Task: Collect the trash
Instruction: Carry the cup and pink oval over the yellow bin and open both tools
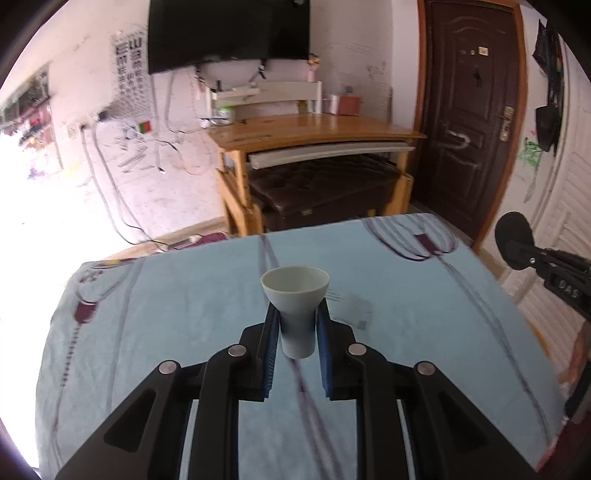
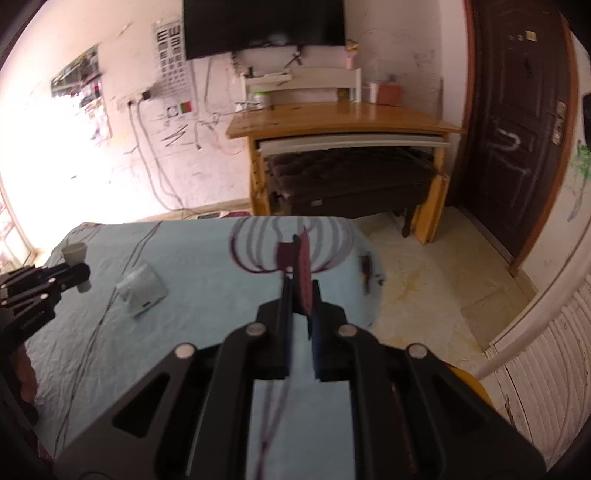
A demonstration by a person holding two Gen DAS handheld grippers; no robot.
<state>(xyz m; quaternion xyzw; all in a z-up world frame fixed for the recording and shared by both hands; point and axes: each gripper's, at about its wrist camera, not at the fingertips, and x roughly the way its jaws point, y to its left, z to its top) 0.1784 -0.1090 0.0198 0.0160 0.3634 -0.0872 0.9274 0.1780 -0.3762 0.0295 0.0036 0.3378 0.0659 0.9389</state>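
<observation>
My left gripper point(image 1: 297, 321) is shut on a white paper cup point(image 1: 295, 302) and holds it upright above the light blue cloth point(image 1: 166, 314). The cup also shows in the right wrist view point(image 2: 75, 254), at the far left in the left gripper point(image 2: 79, 275). My right gripper point(image 2: 301, 295) is shut on a thin dark red wrapper point(image 2: 304, 273) that stands on edge between its fingers, above the cloth. A flat pale plastic packet point(image 2: 142, 290) lies on the cloth left of the right gripper; in the left wrist view it shows faintly point(image 1: 354, 310) behind the cup.
The cloth-covered table point(image 2: 110, 350) ends ahead. Beyond it stand a wooden desk point(image 1: 314, 129) with a dark bench under it, a brown door point(image 1: 476, 110) and a wall TV point(image 1: 229, 33). Tiled floor point(image 2: 424, 288) lies to the right, with a yellow object point(image 2: 476, 387) at the lower right.
</observation>
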